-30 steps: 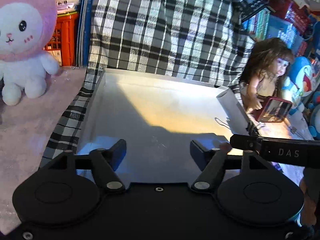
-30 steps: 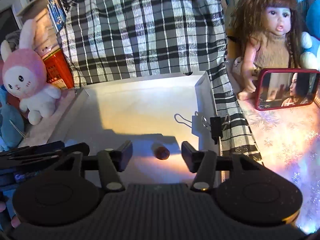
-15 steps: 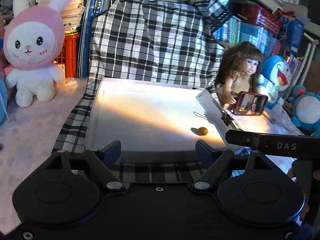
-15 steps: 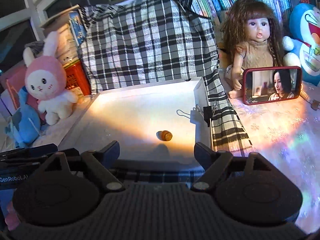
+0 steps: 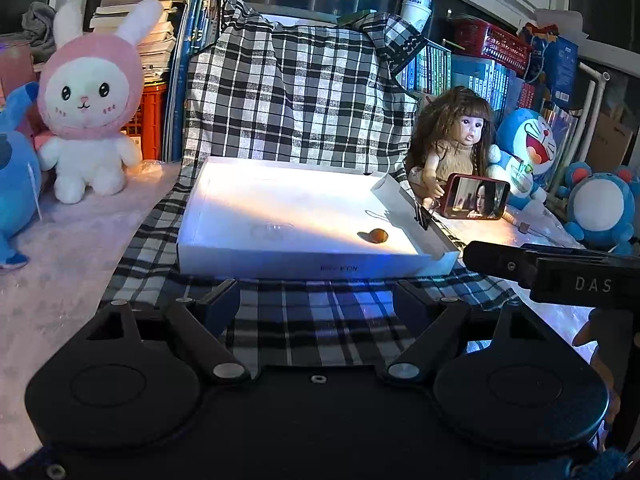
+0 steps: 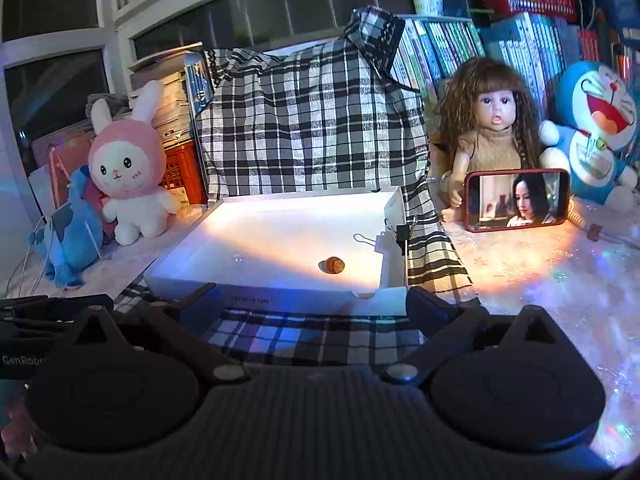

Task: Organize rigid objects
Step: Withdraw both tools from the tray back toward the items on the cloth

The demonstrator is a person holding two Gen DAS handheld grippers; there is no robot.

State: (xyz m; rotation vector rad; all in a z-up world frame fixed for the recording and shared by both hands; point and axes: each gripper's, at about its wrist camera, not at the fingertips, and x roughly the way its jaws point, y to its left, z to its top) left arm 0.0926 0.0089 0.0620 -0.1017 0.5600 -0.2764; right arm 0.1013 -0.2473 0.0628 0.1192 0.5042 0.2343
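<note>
**Left wrist view: both grippers empty, nut in the tray**

Nearest, the left gripper (image 5: 316, 300) hangs over the plaid cloth (image 5: 304, 320), jaws opening, nothing between them. The right gripper (image 6: 314, 304) does likewise, spread wide. Beyond, a small brown nut (image 6: 332, 265) lies in the white tray (image 6: 256, 296), near its right wall.

We are looking at a white tray (image 5: 256, 258) holding a small orange-brown object (image 5: 378, 235), all sitting on a black, white and grey checked cloth (image 5: 296, 112). A pink-hooded white rabbit plush (image 5: 90, 108) is showing at the left beside a blue plush (image 5: 16, 184). The brown-haired doll (image 6: 490, 120) is wearing tan, and a red-cased phone (image 6: 518, 200) is glowing beside her. Our grippers are showing black.
</note>
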